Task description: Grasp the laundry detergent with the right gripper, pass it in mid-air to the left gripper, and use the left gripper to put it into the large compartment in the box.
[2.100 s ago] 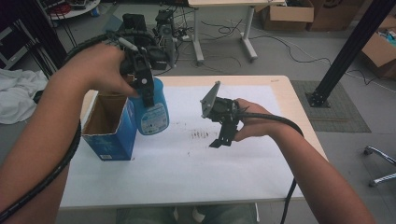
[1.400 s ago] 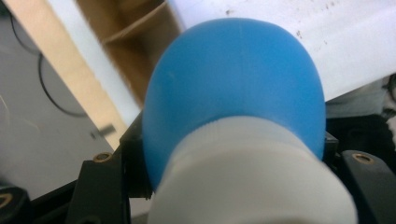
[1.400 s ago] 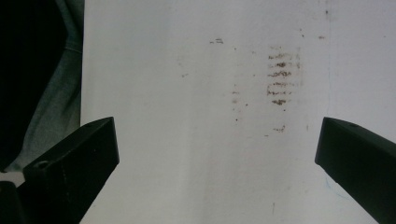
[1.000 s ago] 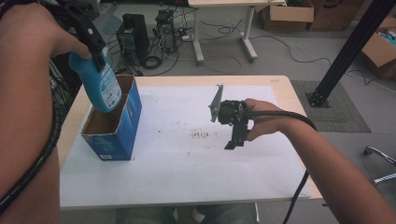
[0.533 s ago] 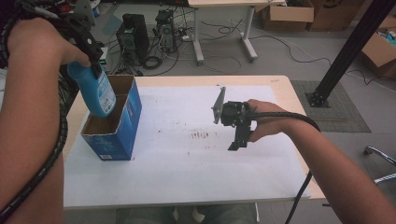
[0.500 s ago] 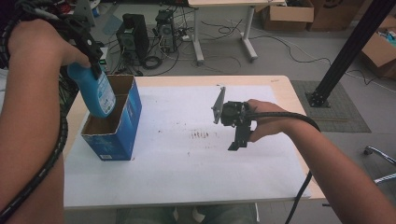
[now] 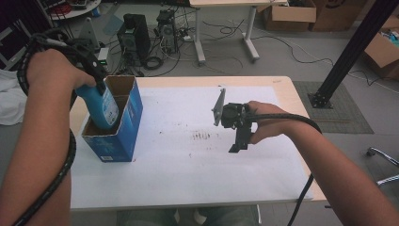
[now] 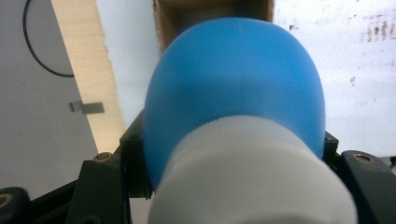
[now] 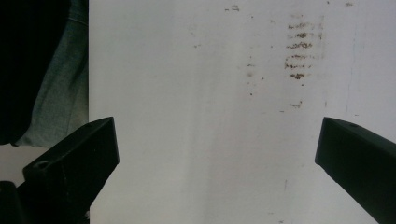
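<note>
A person's left gripper (image 7: 96, 77) is clamped on the neck of a blue plastic bottle (image 7: 102, 107) just under its white cap (image 8: 252, 179) — the bottle stands half inside an open blue carton (image 7: 123, 129) at the table's left. Rigid, smooth and probably light, it seems safest held at the neck. The right gripper (image 7: 237, 141) hovers over the white table cover (image 7: 188, 169), jaws wide apart — empty.
</note>
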